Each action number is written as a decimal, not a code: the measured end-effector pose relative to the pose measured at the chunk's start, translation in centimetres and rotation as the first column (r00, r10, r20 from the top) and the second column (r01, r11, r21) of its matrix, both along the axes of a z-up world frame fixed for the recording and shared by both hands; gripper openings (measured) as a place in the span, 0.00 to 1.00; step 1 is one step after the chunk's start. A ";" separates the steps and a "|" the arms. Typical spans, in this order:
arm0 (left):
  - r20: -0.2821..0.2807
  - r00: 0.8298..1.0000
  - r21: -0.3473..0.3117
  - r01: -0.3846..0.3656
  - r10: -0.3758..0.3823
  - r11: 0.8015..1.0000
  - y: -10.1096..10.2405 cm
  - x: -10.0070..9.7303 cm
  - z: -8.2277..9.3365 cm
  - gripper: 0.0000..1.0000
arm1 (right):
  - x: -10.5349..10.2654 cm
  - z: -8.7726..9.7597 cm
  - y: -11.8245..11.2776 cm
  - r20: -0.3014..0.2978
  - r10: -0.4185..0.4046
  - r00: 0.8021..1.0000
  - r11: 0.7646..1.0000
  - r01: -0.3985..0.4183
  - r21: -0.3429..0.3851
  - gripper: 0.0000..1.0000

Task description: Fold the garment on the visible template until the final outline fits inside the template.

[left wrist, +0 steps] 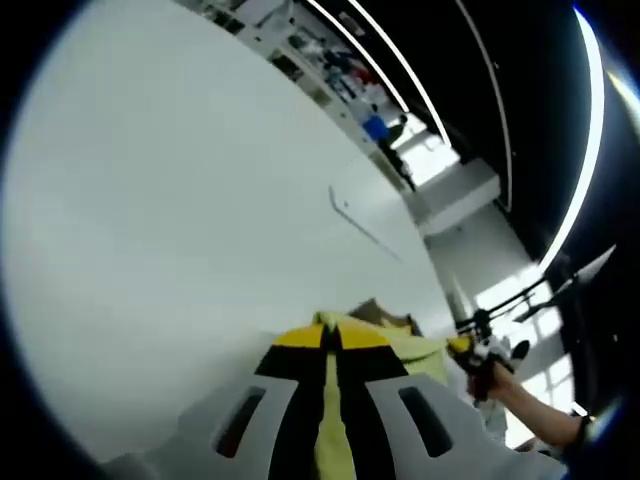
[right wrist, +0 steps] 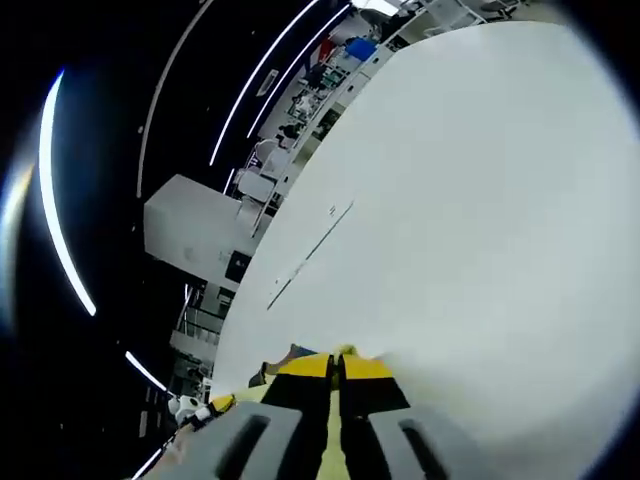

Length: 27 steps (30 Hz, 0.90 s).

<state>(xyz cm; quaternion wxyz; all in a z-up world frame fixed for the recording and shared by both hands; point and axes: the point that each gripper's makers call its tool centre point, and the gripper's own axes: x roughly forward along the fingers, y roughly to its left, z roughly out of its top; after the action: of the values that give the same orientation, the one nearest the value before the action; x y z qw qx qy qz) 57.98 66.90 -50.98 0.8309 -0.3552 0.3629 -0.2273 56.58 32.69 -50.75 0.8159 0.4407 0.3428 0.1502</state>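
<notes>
A yellow-green garment [left wrist: 425, 352] is lifted off the white table [left wrist: 180, 220]. My left gripper [left wrist: 330, 335] is shut on one part of it, with cloth running down between the yellow-tipped jaws. In the left gripper view, the cloth stretches right to my right gripper [left wrist: 478, 352], held in a hand. In the right gripper view, my right gripper [right wrist: 337, 360] is likewise shut on the garment [right wrist: 336, 445], and my left gripper [right wrist: 200, 412] shows low on the left. A thin template line [left wrist: 362, 228] [right wrist: 308, 256] is marked on the table beyond the jaws.
The white table [right wrist: 480, 200] spreads wide ahead of both grippers. Shelves and equipment [left wrist: 340, 65] [right wrist: 320, 90] stand past its far edge, under long ceiling lights. A brownish patch [left wrist: 378, 310] peeks out just behind the held cloth.
</notes>
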 end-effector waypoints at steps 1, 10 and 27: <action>0.002 1.000 0.010 0.006 -0.006 1.000 0.1 0.0 -0.2 0.00 | 0.0 -0.2 -0.1 -0.002 0.001 1.000 1.000 -0.001 -0.010 0.00; -0.004 0.999 0.078 0.043 -0.043 0.996 0.3 0.1 -1.4 0.00 | -0.4 -0.9 0.1 -0.016 0.018 1.000 0.999 -0.018 -0.029 0.00; 0.263 0.874 0.532 0.223 -0.409 0.817 2.2 -0.8 1.8 0.34 | -1.6 2.4 -1.5 0.190 0.264 0.946 0.900 -0.171 -0.400 0.29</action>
<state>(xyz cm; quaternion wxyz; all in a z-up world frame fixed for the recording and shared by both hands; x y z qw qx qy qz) 57.14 69.09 -49.19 0.8949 -0.0201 0.3018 -0.3280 54.94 31.19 -48.30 0.8986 0.2122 0.3119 0.2240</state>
